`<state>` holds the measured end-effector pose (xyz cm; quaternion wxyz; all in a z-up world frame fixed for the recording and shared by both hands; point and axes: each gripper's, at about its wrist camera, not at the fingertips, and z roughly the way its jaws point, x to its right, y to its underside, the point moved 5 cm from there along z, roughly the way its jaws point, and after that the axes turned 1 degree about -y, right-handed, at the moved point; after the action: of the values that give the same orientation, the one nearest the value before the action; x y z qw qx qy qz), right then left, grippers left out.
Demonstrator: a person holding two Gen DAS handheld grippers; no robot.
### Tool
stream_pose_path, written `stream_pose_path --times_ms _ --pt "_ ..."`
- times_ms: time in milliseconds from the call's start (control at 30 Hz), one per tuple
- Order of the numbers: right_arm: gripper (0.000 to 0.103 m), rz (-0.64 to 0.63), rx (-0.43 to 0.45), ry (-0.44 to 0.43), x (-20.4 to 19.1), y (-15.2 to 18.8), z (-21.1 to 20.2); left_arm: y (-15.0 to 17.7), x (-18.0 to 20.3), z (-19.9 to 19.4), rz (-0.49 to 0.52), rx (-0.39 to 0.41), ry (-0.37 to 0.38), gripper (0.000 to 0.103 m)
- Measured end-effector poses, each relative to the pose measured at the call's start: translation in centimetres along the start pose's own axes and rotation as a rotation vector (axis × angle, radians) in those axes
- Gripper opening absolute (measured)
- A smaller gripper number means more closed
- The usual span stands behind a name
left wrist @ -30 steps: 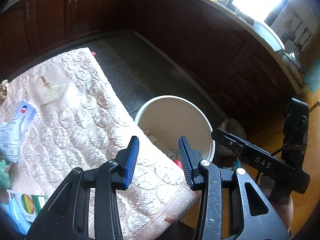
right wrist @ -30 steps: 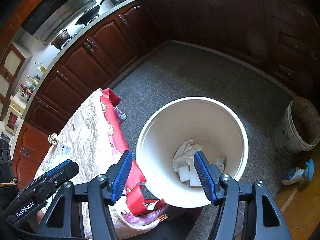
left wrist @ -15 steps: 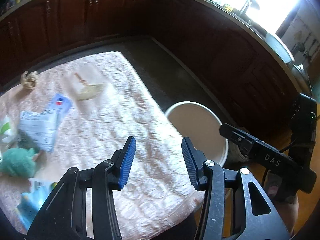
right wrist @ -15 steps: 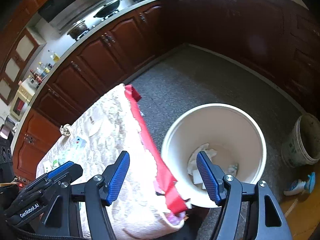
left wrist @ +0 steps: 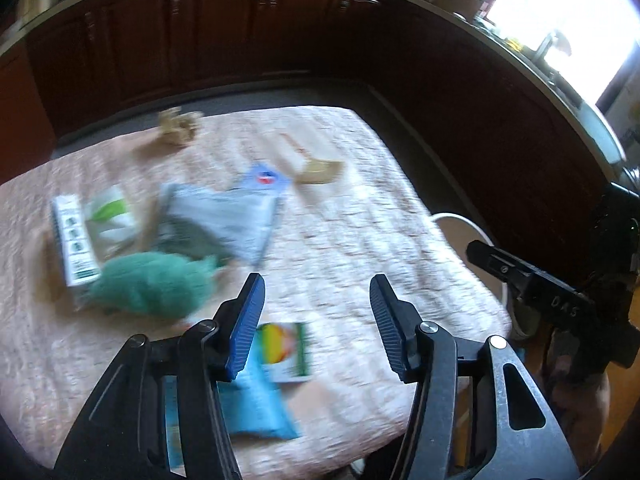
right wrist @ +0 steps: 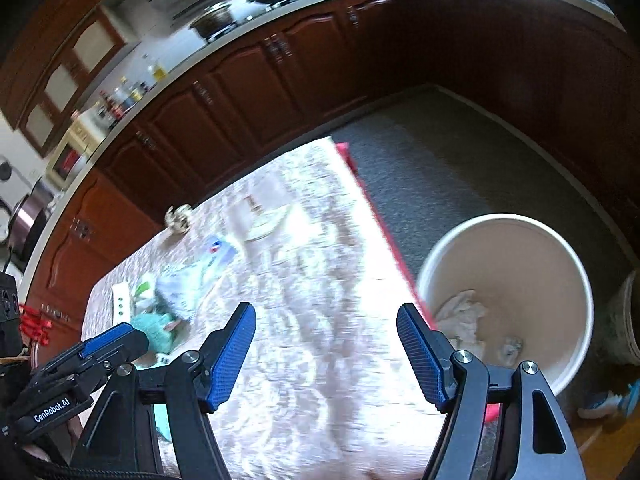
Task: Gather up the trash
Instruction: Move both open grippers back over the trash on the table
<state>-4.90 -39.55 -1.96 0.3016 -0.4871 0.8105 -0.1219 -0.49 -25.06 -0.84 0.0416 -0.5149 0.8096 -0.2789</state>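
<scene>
While both views blur with motion, we take the table (left wrist: 352,240), under its pale quilted cloth, as our landmark. Largest beside it is the white bin (right wrist: 508,292), standing on the floor just off the table's edge; our right view shows crumpled paper inside, whereas our left view catches only a sliver of rim (left wrist: 460,220) behind the table corner. On the table lie the trash items: a grey-blue plastic bag (left wrist: 236,212), a teal fuzzy lump (left wrist: 152,288), a white and green box (left wrist: 88,236), and a blue packet (left wrist: 256,404) partly hidden under our left gripper (left wrist: 316,320); print on all is unreadable. A tan scrap (left wrist: 320,168) and a small knotted thing (left wrist: 176,128) sit toward the table's far edge. Our left gripper is opening with nothing between its fingers; our right gripper (right wrist: 326,354) is also opening, empty, above the cloth. A second ago both pointed at the bin; now they face the table.
</scene>
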Motion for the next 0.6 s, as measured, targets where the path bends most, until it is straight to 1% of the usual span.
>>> stream_pose_path --times_ms 333,467,600 --pt "0.071 -0.109 -0.075 -0.059 -7.0 0.5 4.5 0.9 -10.9 -1.7 -0.115 0.050 -0.162 0.053" --pt "0.073 -0.160 -0.106 -0.075 -9.6 0.3 6.4 1.0 -14.9 -1.5 -0.185 0.043 -0.178 0.053" --pt "0.073 -0.212 -0.134 -0.096 -12.4 -0.2 8.3 -0.3 -17.8 -1.0 -0.261 0.045 -0.165 0.053"
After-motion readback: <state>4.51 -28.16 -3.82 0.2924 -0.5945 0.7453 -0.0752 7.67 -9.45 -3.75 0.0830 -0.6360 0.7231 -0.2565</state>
